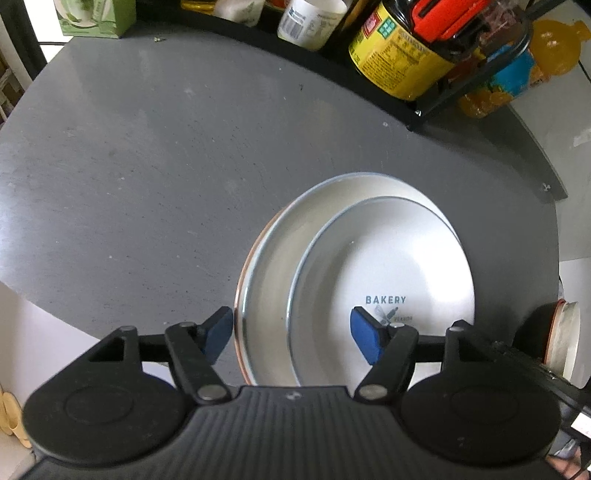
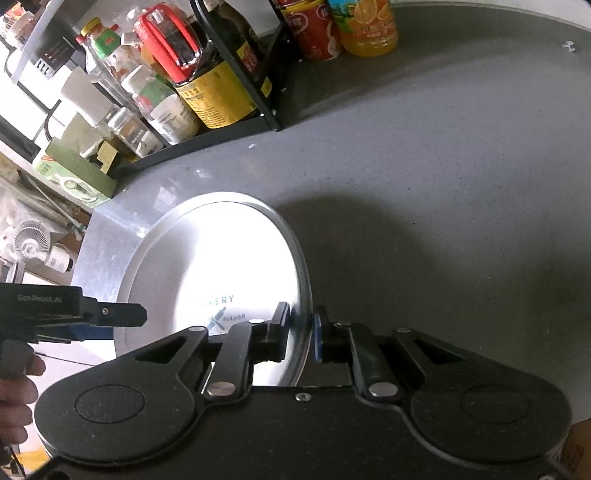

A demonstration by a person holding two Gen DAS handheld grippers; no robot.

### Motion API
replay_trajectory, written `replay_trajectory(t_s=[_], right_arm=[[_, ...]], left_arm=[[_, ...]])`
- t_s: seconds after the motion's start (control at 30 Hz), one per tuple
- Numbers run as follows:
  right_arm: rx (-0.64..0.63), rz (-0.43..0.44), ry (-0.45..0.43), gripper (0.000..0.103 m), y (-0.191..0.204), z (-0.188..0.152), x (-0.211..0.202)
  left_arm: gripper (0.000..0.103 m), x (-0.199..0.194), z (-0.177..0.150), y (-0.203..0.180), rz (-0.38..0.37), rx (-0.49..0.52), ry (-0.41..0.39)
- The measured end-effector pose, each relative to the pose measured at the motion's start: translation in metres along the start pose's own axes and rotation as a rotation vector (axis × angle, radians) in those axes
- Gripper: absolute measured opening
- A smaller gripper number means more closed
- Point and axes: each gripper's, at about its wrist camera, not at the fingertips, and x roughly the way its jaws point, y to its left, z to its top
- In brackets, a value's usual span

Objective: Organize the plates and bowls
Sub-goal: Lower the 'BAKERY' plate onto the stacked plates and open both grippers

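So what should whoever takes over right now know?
Left gripper: open, fingers straddling the near left rims of both plates, gripping nothing.
Right gripper: shut on the BAKERY plate's rim.
The BAKERY plate lies over the larger plate, offset to the right, on the grey counter.
Done: plates overlapped.
Left: centre the top plate, release. No bowl clearly in view.

This is a home kitchen. A grey desk [image 1: 147,166] carries a black wire rack [image 2: 266,110] at its far edge, crowded with a dark sauce bottle [image 2: 214,88], spice jars [image 2: 133,133] and a white tub [image 1: 310,22]. An orange juice bottle [image 2: 365,26] and a red can [image 2: 314,33] stand to the right of the rack, and a small white fan [image 2: 37,247] sits off to the left.
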Motion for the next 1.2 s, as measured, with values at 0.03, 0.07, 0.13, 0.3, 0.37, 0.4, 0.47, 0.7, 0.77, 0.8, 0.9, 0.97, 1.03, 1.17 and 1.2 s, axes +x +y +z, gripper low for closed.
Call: replay_trajectory(t_s=[0.03, 0.07, 0.13, 0.3, 0.37, 0.4, 0.47, 0.7, 0.77, 0.8, 0.9, 0.97, 1.03, 1.17, 1.2], right_arm=[[0.001, 0.000, 0.001, 0.013, 0.000, 0.000, 0.000], [0.003, -0.001, 0.002, 0.014, -0.001, 0.000, 0.000], [0.003, -0.008, 0.003, 0.015, -0.001, 0.001, 0.001], [0.014, -0.017, 0.003, 0.016, -0.001, 0.001, 0.001], [0.018, -0.021, 0.002, 0.017, -0.001, 0.001, 0.002], [0.020, -0.023, 0.001, 0.017, 0.000, 0.001, 0.002], [0.025, -0.021, 0.006, 0.017, 0.000, 0.000, 0.003], [0.003, -0.039, 0.009, 0.026, 0.009, -0.001, 0.008], [0.000, -0.043, 0.012, 0.027, 0.011, 0.000, 0.009], [-0.002, -0.046, 0.012, 0.027, 0.011, 0.000, 0.009], [-0.003, -0.052, 0.014, 0.027, 0.012, 0.000, 0.009], [-0.009, -0.054, 0.012, 0.027, 0.013, 0.000, 0.008], [-0.015, -0.053, 0.009, 0.027, 0.013, -0.001, 0.008], [-0.012, -0.047, 0.002, 0.026, 0.012, -0.001, 0.008], [-0.010, -0.047, 0.005, 0.026, 0.012, -0.001, 0.008]], left_arm=[[0.068, 0.002, -0.001, 0.001, 0.003, -0.003, 0.000], [0.068, 0.004, -0.001, 0.001, 0.007, -0.004, -0.002], [0.067, 0.006, -0.002, 0.001, 0.012, 0.002, -0.007], [0.044, 0.014, -0.002, 0.009, 0.022, -0.022, 0.000], [0.043, 0.015, -0.002, 0.015, 0.006, -0.038, -0.002], [0.042, 0.015, -0.002, 0.018, -0.003, -0.042, -0.004], [0.039, 0.014, -0.002, 0.023, -0.019, -0.045, -0.010], [0.028, 0.009, -0.004, 0.036, -0.047, -0.062, -0.024], [0.027, 0.009, -0.004, 0.040, -0.060, -0.069, -0.023], [0.027, 0.009, -0.004, 0.041, -0.065, -0.073, -0.022], [0.027, 0.009, -0.003, 0.043, -0.070, -0.080, -0.016], [0.027, 0.009, -0.002, 0.043, -0.069, -0.078, -0.012], [0.027, 0.010, -0.002, 0.044, -0.072, -0.078, -0.011], [0.027, 0.012, -0.001, 0.044, -0.075, -0.065, -0.008], [0.027, 0.013, 0.000, 0.044, -0.076, -0.062, -0.007]])
